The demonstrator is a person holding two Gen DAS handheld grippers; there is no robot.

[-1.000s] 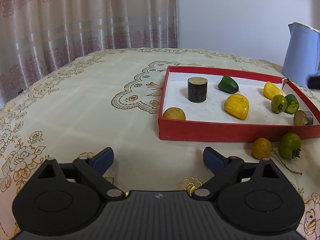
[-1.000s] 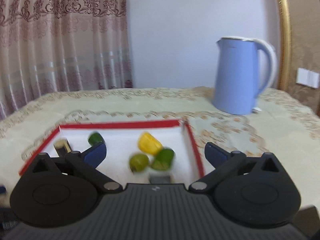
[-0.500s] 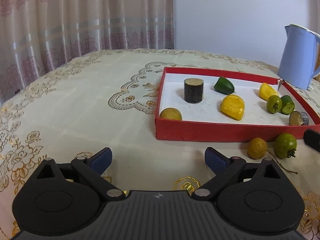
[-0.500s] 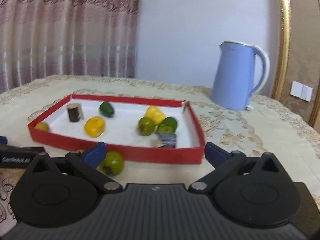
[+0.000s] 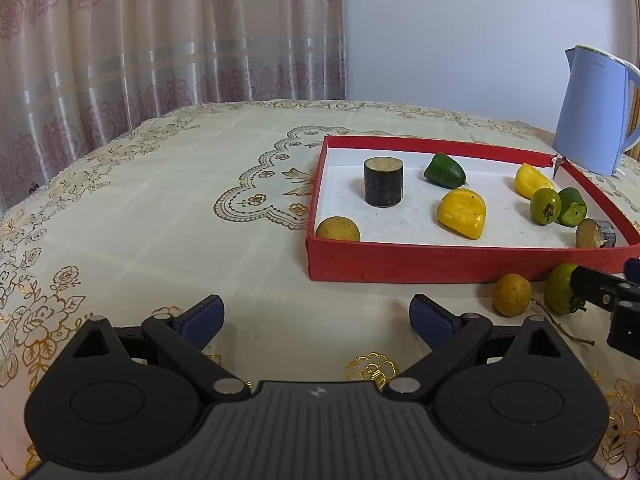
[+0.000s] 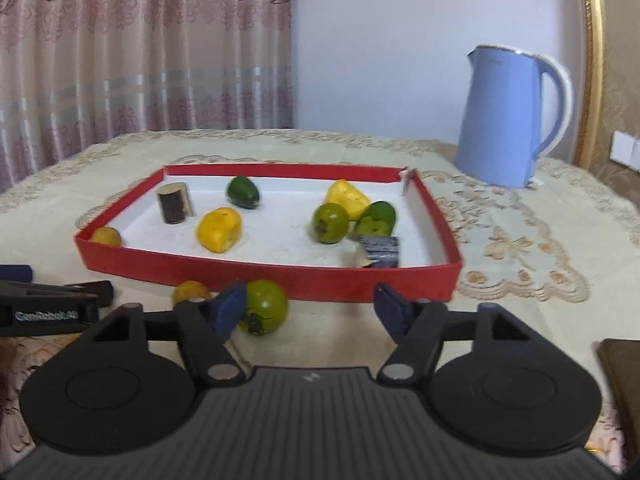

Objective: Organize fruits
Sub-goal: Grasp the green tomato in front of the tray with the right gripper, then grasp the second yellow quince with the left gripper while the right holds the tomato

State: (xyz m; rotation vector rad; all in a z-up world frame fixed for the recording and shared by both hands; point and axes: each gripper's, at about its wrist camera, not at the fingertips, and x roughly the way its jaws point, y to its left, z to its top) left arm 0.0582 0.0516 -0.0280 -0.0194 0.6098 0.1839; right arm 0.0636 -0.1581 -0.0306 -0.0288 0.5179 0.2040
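Note:
A red tray holds several yellow and green fruits and two dark cylinders. Outside its front wall lie a green fruit and a small yellow fruit. My right gripper is open, low over the table, its left finger just in front of the green fruit. It shows at the right edge of the left wrist view. My left gripper is open and empty over the tablecloth, left of the two loose fruits.
A blue kettle stands behind the tray's far right corner. An embroidered cloth covers the round table. Curtains hang behind. A dark flat object lies at the right edge.
My right gripper has drawn back from over the tray and dropped to the table in front of it, by the green fruit. The left gripper has barely moved.

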